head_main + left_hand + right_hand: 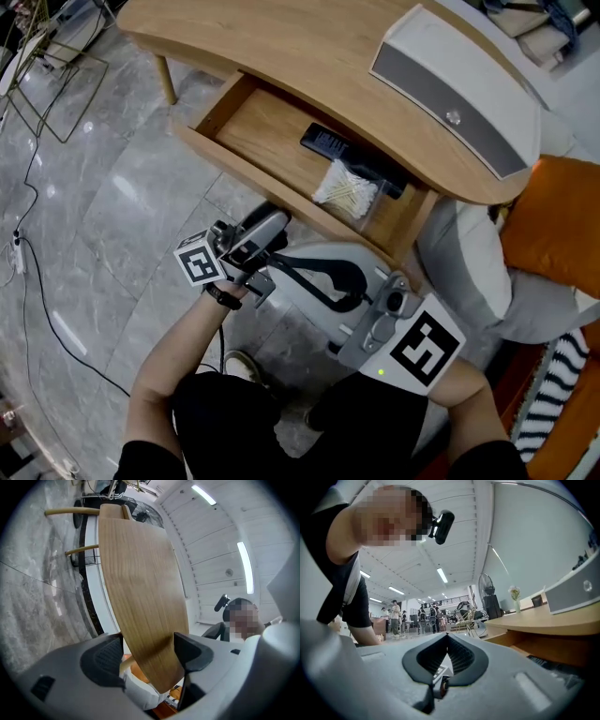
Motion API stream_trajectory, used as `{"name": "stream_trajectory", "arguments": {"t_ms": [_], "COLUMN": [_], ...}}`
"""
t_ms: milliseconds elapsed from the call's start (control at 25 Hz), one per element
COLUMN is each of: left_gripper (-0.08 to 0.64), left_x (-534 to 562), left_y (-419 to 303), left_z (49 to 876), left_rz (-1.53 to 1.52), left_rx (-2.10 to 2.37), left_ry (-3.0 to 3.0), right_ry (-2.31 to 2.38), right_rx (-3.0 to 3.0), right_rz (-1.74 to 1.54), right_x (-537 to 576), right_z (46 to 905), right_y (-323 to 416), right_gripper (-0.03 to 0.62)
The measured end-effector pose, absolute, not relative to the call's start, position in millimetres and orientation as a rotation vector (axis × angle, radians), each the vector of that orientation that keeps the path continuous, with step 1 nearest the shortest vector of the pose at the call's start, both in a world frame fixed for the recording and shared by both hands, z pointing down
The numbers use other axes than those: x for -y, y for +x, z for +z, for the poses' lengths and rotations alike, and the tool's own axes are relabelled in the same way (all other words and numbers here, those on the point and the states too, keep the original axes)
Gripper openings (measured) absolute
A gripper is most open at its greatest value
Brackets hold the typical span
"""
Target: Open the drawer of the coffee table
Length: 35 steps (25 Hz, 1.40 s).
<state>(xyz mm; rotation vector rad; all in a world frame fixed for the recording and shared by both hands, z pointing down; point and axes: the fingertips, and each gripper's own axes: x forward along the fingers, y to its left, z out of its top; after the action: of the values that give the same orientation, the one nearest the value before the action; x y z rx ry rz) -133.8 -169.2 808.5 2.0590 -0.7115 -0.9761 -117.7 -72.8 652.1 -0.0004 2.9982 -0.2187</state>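
Head view: the light-wood drawer (267, 127) stands pulled well out from under the curved wooden counter (281, 47), so the task looks done. The left claw (147, 651) straddles its front board (140, 597), jaws wide and not pressing, probably to let go. The right claw (447, 637), pinched closed and empty, idles beside the counter. Grey marble floor (112, 216) lies below the counter, in a white-ceilinged hall (454, 550).

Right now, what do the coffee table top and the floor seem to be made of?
Coffee table top: wood or wood veneer, matte finish; fine straight grain shows. Floor: polished grey stone or stone-look tile; pale veining, tile joints and soft reflections.
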Motion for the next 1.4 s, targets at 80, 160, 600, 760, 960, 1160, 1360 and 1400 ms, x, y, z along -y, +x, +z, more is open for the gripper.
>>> {"name": "stream_trajectory", "arguments": {"t_ms": [80,160,600,760,960,1160,1360,1400], "left_gripper": [0.339,0.345,0.35,0.35,0.276,0.13,0.035,0.032], "left_x": [172,167,119,98,85,78,80,81], "left_y": [-134,-137,-145,-137,-147,-141,-150,-150], "left_z": [815,824,809,791,764,725,666,651], "left_rz": [-0.972,-0.972,-0.716,-0.629,-0.535,-0.43,-0.406,-0.384], "left_rx": [0.747,0.784,0.955,0.978,1.135,1.159,1.174,1.172], "left_ry": [2.021,1.954,1.8,1.734,1.629,1.638,1.662,1.696], "right_ry": [-0.049,-0.096,-0.424,-0.498,-0.595,-0.639,-0.677,-0.685], "right_rx": [-2.991,-2.991,-3.085,-3.142,-3.172,-3.195,-3.181,-3.175], "right_rz": [-0.28,-0.338,-0.467,-0.5,-0.53,-0.511,-0.487,-0.478], "right_x": [77,76,70,65,66,63,63,64], "right_z": [647,642,627,600,558,510,445,431], "right_y": [-125,-125,-80,-67,-54,-48,-56,-57], "right_gripper": [0.005,0.005,0.005,0.005,0.005,0.005,0.005,0.005]}}
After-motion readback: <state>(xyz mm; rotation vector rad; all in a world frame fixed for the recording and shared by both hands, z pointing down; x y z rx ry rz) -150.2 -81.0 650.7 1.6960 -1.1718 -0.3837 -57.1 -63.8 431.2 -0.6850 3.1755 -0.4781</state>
